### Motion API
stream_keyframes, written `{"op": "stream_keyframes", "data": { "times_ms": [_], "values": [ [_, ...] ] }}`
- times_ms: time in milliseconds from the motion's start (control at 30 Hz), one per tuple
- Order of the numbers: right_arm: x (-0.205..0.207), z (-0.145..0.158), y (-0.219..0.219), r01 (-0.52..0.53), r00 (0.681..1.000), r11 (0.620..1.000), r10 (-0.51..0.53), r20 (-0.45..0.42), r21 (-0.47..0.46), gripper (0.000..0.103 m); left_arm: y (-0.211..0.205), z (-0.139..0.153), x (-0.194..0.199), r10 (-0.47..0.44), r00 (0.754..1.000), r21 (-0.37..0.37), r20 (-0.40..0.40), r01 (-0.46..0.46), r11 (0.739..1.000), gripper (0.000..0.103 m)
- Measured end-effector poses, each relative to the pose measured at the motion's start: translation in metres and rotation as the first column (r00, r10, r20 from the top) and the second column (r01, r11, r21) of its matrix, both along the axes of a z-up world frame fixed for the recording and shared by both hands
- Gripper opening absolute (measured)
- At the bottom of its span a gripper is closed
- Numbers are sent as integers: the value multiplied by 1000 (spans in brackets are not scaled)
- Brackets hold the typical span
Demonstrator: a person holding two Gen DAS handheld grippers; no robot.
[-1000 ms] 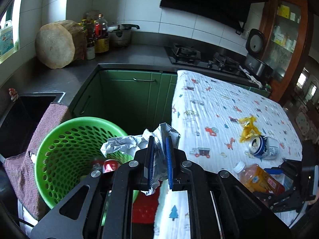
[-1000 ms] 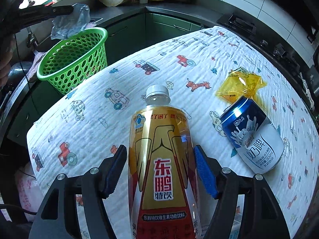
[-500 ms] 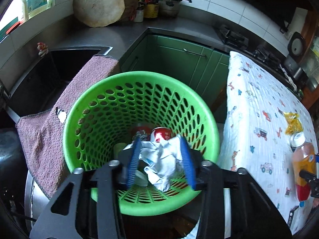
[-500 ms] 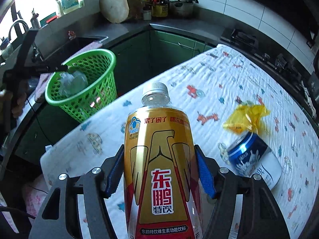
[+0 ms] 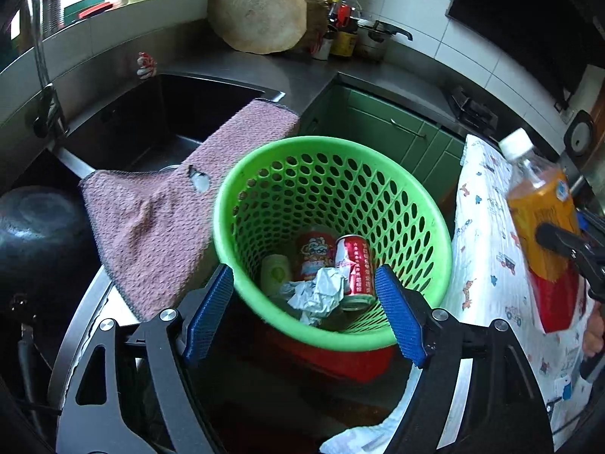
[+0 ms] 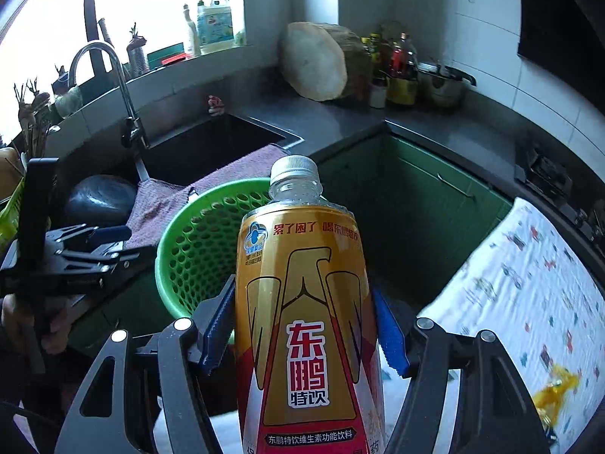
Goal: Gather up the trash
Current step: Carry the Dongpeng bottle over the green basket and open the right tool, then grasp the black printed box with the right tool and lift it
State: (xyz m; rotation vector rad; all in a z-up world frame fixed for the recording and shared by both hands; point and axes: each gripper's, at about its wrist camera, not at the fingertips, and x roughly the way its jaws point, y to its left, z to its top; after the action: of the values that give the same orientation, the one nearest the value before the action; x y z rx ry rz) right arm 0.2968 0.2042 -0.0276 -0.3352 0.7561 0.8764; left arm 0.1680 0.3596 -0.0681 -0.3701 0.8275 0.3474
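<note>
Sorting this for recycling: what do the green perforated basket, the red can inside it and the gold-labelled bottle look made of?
Green perforated basket: apparently moulded plastic, glossy, with uniform punched holes. Red can: probably thin metal, with a silvery rim and printed wall. Gold-labelled bottle: likely clear plastic, see-through neck, white ribbed cap, shiny label.

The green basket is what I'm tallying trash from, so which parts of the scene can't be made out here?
- Green basket, right wrist view: inside hidden by the bottle.
- Basket floor, left wrist view: crumpled paper covers what lies beneath.
- Yellow wrapper, right wrist view: blurred.
- Bottle base: cut off by the frame edge.
</note>
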Motion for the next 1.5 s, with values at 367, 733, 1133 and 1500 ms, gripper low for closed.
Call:
{"op": "stream_keyframes", "data": {
  "times_ms": [367, 733, 1133, 1500],
  "values": [
    [16, -48, 120, -82, 997, 997, 82, -10, -14, 64, 29, -11, -81, 125, 992, -17, -24, -126, 992, 77],
    [7, -49, 123, -112, 994, 994, 112, 0, 0, 78, 34, -22, -99, 153, 987, -39, -41, -154, 987, 77],
    [-81, 6, -6, -108, 994, 991, 105, 31, 85, 83, -5, 9, -64, 38, 999, -7, 28, -38, 999, 79],
    [-163, 7, -155, 66, 998, 991, -64, -23, 113, 85, -99, 34, -55, -116, 990, 26, 78, 115, 993, 86]
  ]
}}
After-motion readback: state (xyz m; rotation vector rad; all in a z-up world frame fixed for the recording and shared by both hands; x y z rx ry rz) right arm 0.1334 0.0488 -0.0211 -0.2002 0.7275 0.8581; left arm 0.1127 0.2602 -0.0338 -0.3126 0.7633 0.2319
